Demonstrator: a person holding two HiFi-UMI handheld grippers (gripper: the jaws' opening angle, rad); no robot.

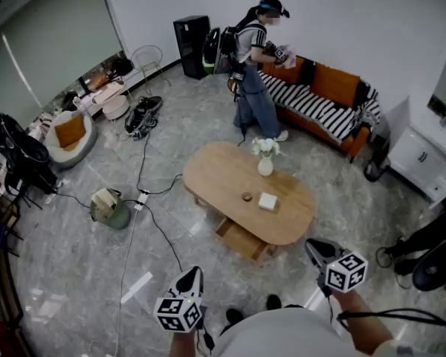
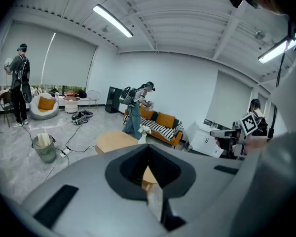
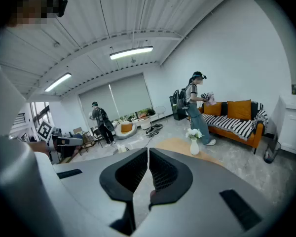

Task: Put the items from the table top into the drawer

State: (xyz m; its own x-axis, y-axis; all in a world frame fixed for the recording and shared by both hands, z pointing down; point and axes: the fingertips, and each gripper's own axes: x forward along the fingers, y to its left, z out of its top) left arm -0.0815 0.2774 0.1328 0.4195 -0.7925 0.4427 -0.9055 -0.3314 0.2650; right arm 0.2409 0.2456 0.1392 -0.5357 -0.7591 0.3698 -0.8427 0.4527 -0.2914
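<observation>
We hold left tool [image 1: 195,275] near, clenched, empty; right tool [image 1: 317,248] near right, likewise clenched on nothing. Beyond, between them: open drawer [image 1: 242,241] under bench [image 1: 215,171]. White box [image 1: 267,201] and small round item [image 1: 247,196] lie on bench top, well apart from both tools; flower vase [image 1: 265,163] farther.

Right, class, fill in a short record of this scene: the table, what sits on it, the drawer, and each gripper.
Table: oval light wooden coffee table
On it: white vase of white flowers, small white square box, small round brown object
Drawer: wooden drawer under the table, pulled out
Left gripper: shut, empty, short of the table
Right gripper: shut, empty, short of the table
</observation>
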